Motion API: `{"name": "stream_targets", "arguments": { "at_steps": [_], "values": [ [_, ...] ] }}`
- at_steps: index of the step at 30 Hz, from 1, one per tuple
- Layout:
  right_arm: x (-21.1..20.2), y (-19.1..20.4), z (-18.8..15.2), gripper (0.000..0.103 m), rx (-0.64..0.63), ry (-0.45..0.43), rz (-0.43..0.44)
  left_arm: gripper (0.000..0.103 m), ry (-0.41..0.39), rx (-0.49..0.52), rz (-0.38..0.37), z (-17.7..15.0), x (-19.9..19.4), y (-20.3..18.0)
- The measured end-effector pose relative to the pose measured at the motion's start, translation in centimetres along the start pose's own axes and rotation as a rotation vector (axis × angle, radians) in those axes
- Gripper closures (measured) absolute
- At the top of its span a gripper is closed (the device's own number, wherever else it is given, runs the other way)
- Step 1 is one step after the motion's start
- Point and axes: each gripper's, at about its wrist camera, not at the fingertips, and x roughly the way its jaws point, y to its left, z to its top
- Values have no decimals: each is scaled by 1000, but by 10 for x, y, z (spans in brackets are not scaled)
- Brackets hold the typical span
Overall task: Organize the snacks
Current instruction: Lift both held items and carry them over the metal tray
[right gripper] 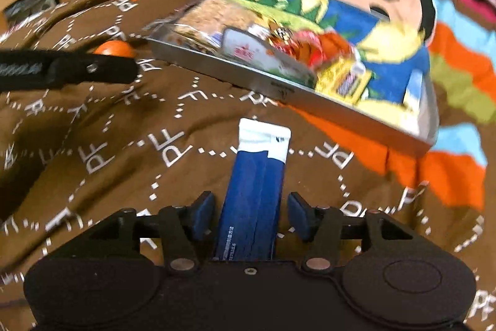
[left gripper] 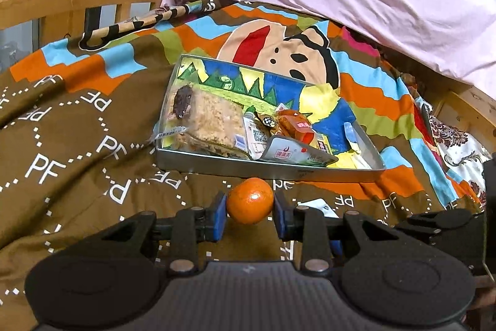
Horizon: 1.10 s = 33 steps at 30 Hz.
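On the bedspread, the left gripper had its blue pads against both sides of an orange, holding it just short of the near edge of the metal tray. The tray already carried a crumbly cake bar at its left end and small packets along the near wall, with bare space toward its right end. The right gripper stood with fingers spread wide on either side of a blue-and-white packet lying on the bedspread, touching neither side. The step in hand seemed to be loading the tray: the orange needed lifting over the near wall, and the right fingers needed to close on the packet.
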Motion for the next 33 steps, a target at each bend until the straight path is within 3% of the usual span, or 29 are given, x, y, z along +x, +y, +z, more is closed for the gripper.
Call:
{"name": "stream_targets", "arguments": {
  "at_steps": [4,7,10,14,25,33],
  "values": [
    [-1,6,1,71,-25,-13,-18,69,-3,-8,-2,1,3,1],
    [-9,16,0,72,-106,-52,-71,69,-13,-11,-3,3,2,1],
    [-23,31,-1,72,-239,-137,-162,69,-33,-13,1,5,-1,0],
    [-47,42,-3,72,-320,-273,-242,69,-70,-3,14,11,-7,-1],
    [-75,25,43,72,-302,-608,-372,69,-259,34,24,79,0,-10],
    [-44,6,92,72,-258,-656,-384,69,-326,47,28,110,41,-10]
  ]
}}
